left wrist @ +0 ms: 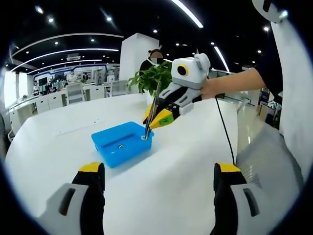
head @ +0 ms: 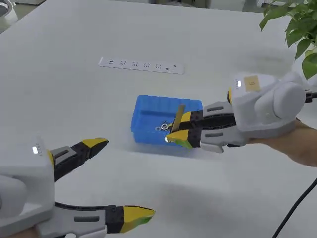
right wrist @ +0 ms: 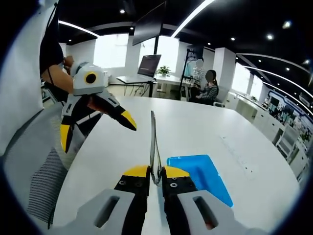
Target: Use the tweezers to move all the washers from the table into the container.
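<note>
A blue container (head: 148,136) stands mid-table with a few small metal washers (head: 162,127) lying in it. My right gripper (head: 178,128) reaches in from the right and is shut on thin metal tweezers (head: 177,118), whose tips point down into the container near the washers. In the right gripper view the tweezers (right wrist: 154,139) rise from between the shut jaws, with the container (right wrist: 205,172) just to their right. My left gripper (head: 126,178) rests open at the near left, holding nothing. From the left gripper view, the tweezers (left wrist: 151,110) dip into the container (left wrist: 122,154), where one washer (left wrist: 121,146) shows.
A white power strip (head: 141,65) lies on the table beyond the container. A leafy plant (head: 297,29) stands at the far right edge. A black cable (head: 297,208) trails off the right gripper at lower right. The white table (head: 74,99) spreads wide around the container.
</note>
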Demonstrator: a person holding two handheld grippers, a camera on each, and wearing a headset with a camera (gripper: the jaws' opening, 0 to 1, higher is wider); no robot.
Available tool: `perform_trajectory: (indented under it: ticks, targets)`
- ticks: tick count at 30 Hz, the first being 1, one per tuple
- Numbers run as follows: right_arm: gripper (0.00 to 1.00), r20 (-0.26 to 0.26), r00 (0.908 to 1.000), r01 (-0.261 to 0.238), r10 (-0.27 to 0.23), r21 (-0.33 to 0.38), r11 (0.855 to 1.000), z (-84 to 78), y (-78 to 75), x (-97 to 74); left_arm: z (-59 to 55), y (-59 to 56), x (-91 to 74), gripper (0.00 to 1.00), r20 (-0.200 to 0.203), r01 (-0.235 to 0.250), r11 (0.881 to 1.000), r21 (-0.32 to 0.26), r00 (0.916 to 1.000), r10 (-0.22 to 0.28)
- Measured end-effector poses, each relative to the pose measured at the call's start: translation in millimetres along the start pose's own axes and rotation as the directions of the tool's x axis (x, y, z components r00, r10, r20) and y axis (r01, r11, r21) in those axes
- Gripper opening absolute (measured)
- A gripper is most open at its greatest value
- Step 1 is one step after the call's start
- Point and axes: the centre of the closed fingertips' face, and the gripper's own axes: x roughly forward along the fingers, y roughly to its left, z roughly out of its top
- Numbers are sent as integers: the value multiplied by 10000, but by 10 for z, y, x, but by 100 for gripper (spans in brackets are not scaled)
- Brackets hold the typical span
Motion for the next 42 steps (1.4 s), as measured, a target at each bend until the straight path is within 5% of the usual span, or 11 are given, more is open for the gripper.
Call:
perform_trajectory:
  ticks: [11, 18, 28, 42]
  targets:
    - [11, -40, 9993, 372, -373, -120, 9992, 29, -508, 197, -146, 215, -130, 99, 107, -788, 9954, -542, 9968, 795]
    - [11, -369, 9978, 557, -553, 102, 9984, -180, -788, 401, -221, 325, -222, 99, 131, -1121, 9900, -858, 9934, 1136]
    - [11, -909, 9954, 350, -304, 493, 9982, -520, -746, 526, -263, 343, -214, 99, -18, -1221, 9875, -1000, 9925, 1225]
    - [11, -1307, 9914, 115, -25, 682, 9976, -708, -667, 619, -271, 322, -215, 99, -226, -1303, 9863, -1007, 9914, 1287]
